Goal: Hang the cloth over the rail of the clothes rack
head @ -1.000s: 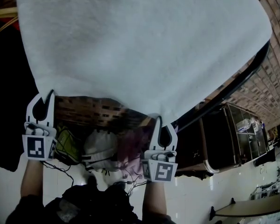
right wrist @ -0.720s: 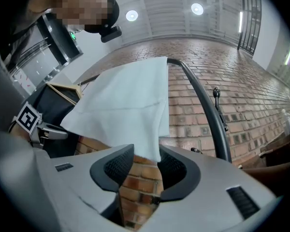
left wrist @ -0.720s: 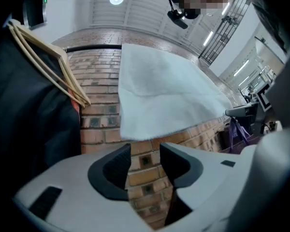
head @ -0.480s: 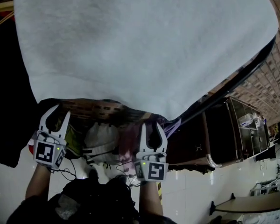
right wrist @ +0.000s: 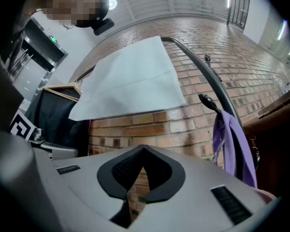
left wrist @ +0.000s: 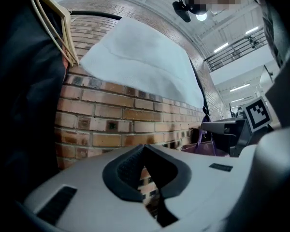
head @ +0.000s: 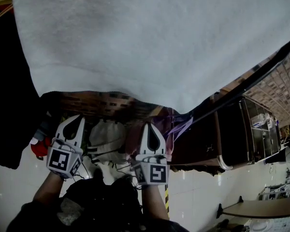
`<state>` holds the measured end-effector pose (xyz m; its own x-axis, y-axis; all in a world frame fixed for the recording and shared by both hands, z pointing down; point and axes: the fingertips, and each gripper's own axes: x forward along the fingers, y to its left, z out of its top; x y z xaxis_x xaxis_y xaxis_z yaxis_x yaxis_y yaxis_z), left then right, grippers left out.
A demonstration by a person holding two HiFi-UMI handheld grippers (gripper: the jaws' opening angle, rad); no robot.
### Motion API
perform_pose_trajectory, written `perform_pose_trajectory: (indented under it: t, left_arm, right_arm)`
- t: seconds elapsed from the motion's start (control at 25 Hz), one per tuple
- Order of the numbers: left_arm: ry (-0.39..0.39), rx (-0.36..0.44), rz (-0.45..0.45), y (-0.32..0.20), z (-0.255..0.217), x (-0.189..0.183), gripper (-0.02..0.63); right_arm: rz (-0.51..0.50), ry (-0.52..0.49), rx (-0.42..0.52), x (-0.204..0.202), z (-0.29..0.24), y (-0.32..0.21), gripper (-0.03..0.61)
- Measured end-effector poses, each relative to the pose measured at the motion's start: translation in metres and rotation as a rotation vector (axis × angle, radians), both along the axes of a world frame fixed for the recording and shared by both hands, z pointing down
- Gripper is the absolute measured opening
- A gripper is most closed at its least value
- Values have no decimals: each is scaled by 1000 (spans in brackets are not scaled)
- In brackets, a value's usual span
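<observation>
Hanging over the black rail (head: pixel 261 74) of the clothes rack, the white cloth (head: pixel 150 42) spreads wide across the upper part of the head view, its lower edge loose in front of a brick wall (head: pixel 106 108). Below that edge and apart from it, the left gripper (head: pixel 76 122) and the right gripper (head: pixel 150 127) point up side by side, each with its jaws pressed together and nothing between them. The left gripper view shows the tips of the left gripper (left wrist: pixel 144 148) meeting against bare brick (left wrist: pixel 116 115), with the cloth (left wrist: pixel 140 57) high above and a wooden hanger (left wrist: pixel 53 23) carrying a dark garment at the far left. The right gripper view shows the right gripper (right wrist: pixel 144 149) closed the same way, the cloth (right wrist: pixel 130 81) draped from the curved rail (right wrist: pixel 203 76) and a purple strap (right wrist: pixel 232 139) hanging from a hook to its right. A dark wooden cabinet (head: pixel 212 139) stands at the right on the pale tiled floor (head: pixel 9 197).
</observation>
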<state>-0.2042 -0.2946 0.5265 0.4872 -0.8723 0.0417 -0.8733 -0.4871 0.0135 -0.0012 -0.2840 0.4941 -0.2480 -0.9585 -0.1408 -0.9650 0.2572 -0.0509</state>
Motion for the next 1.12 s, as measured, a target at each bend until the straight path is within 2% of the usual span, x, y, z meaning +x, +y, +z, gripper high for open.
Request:
perform_pose_trajectory:
  t: [0.16,0.36,1.12]
  left_arm:
    - [33,-12,34,5,-1,9,12]
    - [38,-16,60,8,-2,17,12]
    - [44,-21,63,5,-13,15,12]
  right_arm:
    - [-48,41,2,-22,1,4,0]
    - [-74,69,-25,-36,7,5,0]
    - [-80,116,-29,-40,-3,1,0]
